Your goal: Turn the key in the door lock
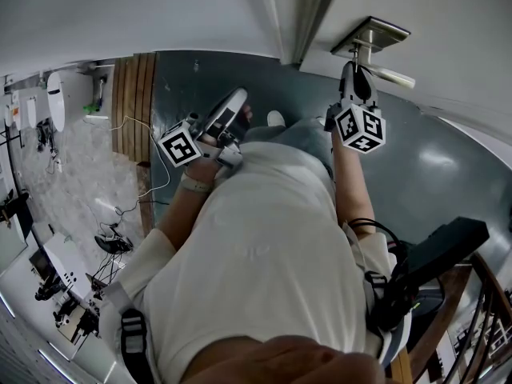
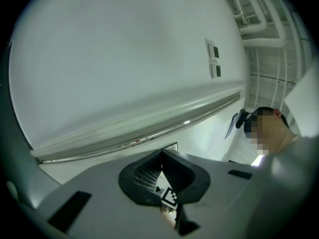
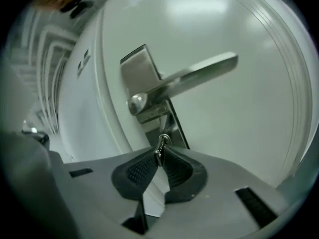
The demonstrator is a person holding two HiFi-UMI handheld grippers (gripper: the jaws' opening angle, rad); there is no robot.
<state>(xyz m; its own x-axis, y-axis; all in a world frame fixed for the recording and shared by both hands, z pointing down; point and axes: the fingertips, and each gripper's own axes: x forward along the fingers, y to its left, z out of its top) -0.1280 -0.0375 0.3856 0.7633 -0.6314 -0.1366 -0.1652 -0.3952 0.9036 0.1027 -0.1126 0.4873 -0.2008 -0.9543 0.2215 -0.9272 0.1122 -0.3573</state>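
A small metal key point(image 3: 160, 144) stands in the lock just under the silver lever handle point(image 3: 199, 73) and its steel plate point(image 3: 141, 76) on the white door. My right gripper point(image 3: 160, 151) is shut on the key, whose head is pinched between the tips of the black ribbed pads point(image 3: 138, 169). In the head view the right gripper point(image 1: 353, 69) reaches up to the handle point(image 1: 390, 75). My left gripper point(image 1: 229, 114) hangs back from the door near the person's chest. In its own view the left gripper point(image 2: 162, 156) has its pad tips together with nothing between them.
The white door point(image 3: 244, 128) fills the right gripper view. The left gripper view faces a white wall and ceiling rail point(image 2: 149, 128), with a person point(image 2: 271, 128) at the far right. Cables point(image 1: 112, 242) lie on the floor at left. A wooden stair railing point(image 1: 480, 310) stands at lower right.
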